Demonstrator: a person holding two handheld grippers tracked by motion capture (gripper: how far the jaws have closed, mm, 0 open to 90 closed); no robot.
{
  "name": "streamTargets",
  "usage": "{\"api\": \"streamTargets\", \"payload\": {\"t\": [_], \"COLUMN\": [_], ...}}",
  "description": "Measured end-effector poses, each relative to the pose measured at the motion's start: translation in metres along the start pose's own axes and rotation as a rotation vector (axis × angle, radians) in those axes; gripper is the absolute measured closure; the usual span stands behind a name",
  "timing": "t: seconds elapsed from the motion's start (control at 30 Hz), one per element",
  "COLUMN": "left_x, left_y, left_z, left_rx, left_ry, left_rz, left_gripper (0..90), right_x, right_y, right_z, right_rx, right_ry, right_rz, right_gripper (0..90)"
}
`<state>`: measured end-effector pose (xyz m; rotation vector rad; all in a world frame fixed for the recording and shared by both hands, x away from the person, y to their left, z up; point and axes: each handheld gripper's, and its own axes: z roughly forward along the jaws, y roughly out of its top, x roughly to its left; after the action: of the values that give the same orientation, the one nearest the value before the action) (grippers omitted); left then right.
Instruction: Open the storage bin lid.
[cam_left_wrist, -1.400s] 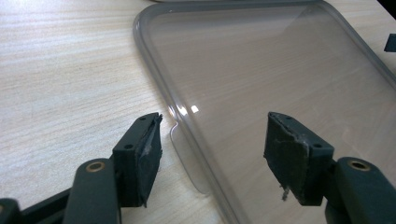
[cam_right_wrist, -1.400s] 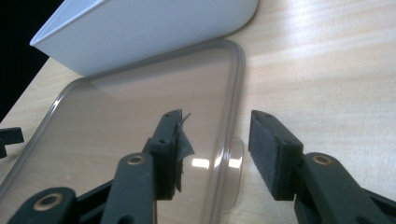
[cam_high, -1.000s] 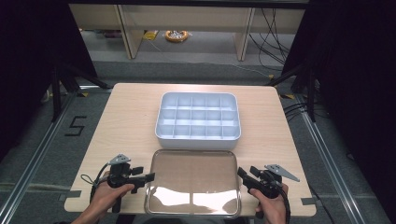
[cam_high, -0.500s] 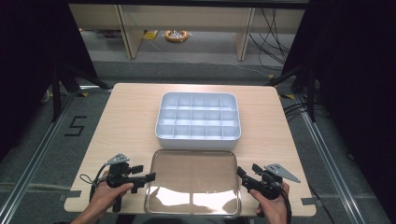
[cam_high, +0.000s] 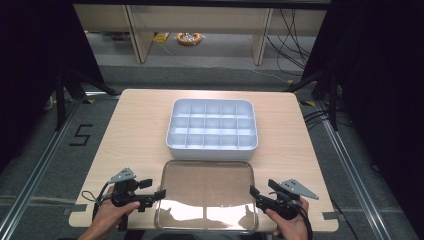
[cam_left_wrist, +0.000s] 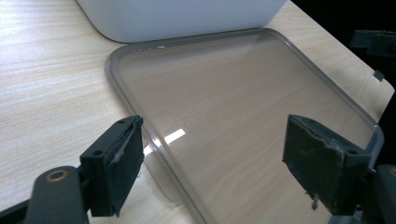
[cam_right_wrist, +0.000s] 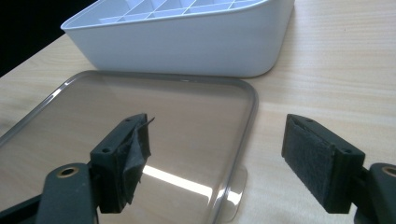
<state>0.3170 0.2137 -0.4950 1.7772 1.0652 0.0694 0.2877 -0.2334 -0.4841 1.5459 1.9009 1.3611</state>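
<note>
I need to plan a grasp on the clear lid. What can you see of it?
The clear lid is a see-through rounded rectangle with a raised rim, plastic by its look, glossy with glare. It lies flat on the wooden table, at the near edge, right in front of the white divided box. The left gripper and right gripper flank its sides, jaws open around the rim.
</note>
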Motion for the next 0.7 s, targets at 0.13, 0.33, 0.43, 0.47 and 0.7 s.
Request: {"api": "streamTargets", "payload": {"t": [0.13, 0.33, 0.43, 0.47, 0.7], "left_x": [0.0, -0.003, -0.005, -0.004, -0.008], "left_y": [-0.002, -0.007, -0.008, -0.009, -0.013], "left_z": [-0.005, -0.008, -0.01, -0.012, -0.014], "left_rx": [0.014, -0.001, 0.004, 0.012, 0.004], "left_ry": [0.011, 0.011, 0.01, 0.01, 0.009], "left_rz": [0.037, 0.035, 0.025, 0.039, 0.018], "left_gripper": [18.4, 18.3, 18.3, 18.4, 18.7], "right_x": [-0.003, -0.001, 0.002, 0.005, 0.008], "right_y": [-0.004, -0.01, -0.012, -0.013, -0.017], "right_z": [-0.005, -0.011, -0.013, -0.014, -0.018], "right_rx": [-0.008, 0.01, 0.015, 0.03, 0.039], "right_ry": [-0.001, 0.029, 0.02, 0.028, 0.036], "right_rz": [-0.057, -0.056, -0.054, -0.031, -0.034], "right_gripper": [22.6, 21.0, 21.0, 21.0, 20.8]}}
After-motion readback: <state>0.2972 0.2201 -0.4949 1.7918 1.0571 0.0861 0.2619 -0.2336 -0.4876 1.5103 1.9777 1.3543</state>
